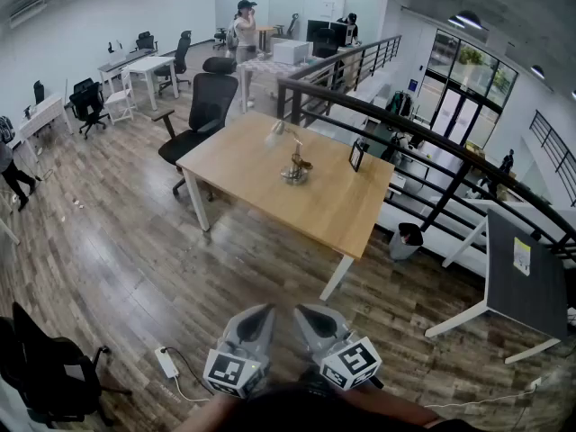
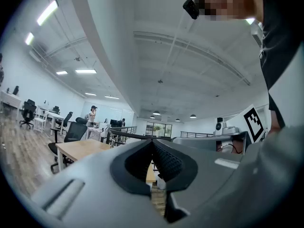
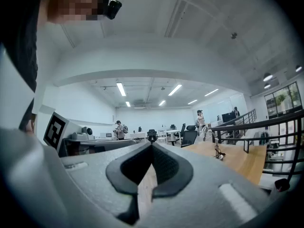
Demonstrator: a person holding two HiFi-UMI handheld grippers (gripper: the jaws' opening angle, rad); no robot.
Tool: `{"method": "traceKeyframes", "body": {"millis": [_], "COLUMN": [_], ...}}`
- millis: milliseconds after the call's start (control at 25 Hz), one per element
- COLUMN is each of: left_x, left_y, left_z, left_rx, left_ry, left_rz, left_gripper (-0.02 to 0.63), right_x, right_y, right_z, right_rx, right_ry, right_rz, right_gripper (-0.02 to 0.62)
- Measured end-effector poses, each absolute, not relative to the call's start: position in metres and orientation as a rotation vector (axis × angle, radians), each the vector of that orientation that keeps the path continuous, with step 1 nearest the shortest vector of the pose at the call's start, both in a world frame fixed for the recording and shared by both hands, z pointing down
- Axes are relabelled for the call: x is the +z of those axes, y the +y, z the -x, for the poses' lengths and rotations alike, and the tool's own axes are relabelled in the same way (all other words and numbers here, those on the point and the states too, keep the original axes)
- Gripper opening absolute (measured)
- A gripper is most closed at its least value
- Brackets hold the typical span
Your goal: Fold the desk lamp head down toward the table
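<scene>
While the small metal desk lamp (image 1: 295,162) sits blurred on the distant wooden table (image 1: 243,171), the grey left gripper (image 1: 259,315) and right gripper (image 1: 308,313) hang pinched together, empty.

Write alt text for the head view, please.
The left gripper and right gripper hang shut and empty near the person, well short of a wooden table where a small desk lamp stands. A black office chair sits at its far corner.
</scene>
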State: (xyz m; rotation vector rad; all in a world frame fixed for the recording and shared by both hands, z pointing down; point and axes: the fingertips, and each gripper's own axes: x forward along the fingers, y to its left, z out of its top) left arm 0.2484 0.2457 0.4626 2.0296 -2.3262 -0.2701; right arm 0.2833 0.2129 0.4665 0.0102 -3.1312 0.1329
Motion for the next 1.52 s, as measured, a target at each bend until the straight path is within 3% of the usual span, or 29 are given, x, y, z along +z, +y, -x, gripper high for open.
{"method": "traceKeyframes", "body": {"millis": [880, 1520], "left_x": [0.471, 0.460], "left_y": [0.195, 0.013], "left_z": [-0.232, -0.195], "left_rx": [-0.258, -0.245], "left_ry": [-2.337, -2.385], "left_rz": [-1.983, -1.904], "left_gripper": [0.002, 0.002], "right_x": [0.471, 0.462], "right_y": [0.169, -0.014], "right_z": [-0.267, -0.225], "right_rx": [0.211, 0.254], "right_ry": [-3.121, -3.113], "right_rz": [0.072, 0.198], "right_gripper": [0.003, 0.003]}}
